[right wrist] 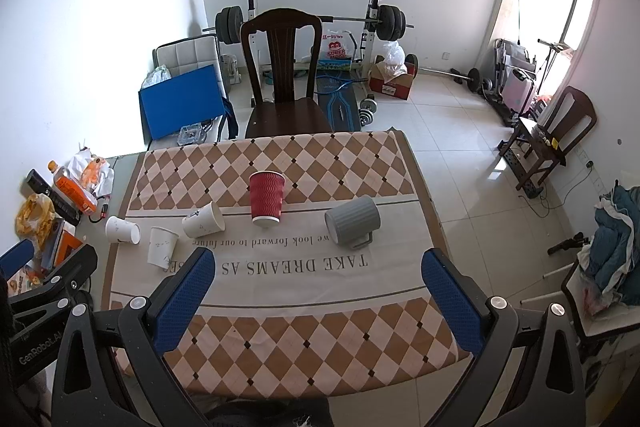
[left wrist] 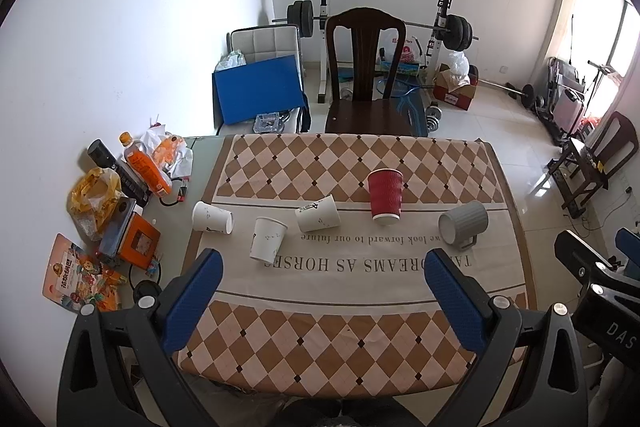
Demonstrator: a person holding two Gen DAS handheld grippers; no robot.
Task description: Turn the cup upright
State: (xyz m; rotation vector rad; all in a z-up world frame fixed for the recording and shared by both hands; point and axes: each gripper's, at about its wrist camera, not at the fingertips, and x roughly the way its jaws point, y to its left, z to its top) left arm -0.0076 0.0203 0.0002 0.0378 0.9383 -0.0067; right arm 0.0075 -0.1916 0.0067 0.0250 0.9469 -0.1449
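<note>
On the checkered tablecloth (left wrist: pixel 360 327) stand several cups. A red ribbed paper cup (left wrist: pixel 385 195) (right wrist: pixel 267 198) stands upright in the middle. A grey ribbed mug (left wrist: pixel 464 225) (right wrist: pixel 353 222) lies on its side at the right, handle down. A white paper cup (left wrist: pixel 318 213) (right wrist: pixel 203 220) lies on its side left of the red one. Another white cup (left wrist: pixel 212 218) (right wrist: pixel 122 229) lies on its side far left. A third white cup (left wrist: pixel 268 239) (right wrist: pixel 162 247) stands upright. My left gripper (left wrist: pixel 324 267) and right gripper (right wrist: pixel 320 267) are open, empty, above the table's near edge.
Snack bags, an orange bottle (left wrist: pixel 146 169) and boxes clutter the table's left edge. A dark wooden chair (left wrist: pixel 366 75) stands behind the table, with a barbell rack behind it. The right gripper's body (left wrist: pixel 600 279) shows at the left wrist view's right edge.
</note>
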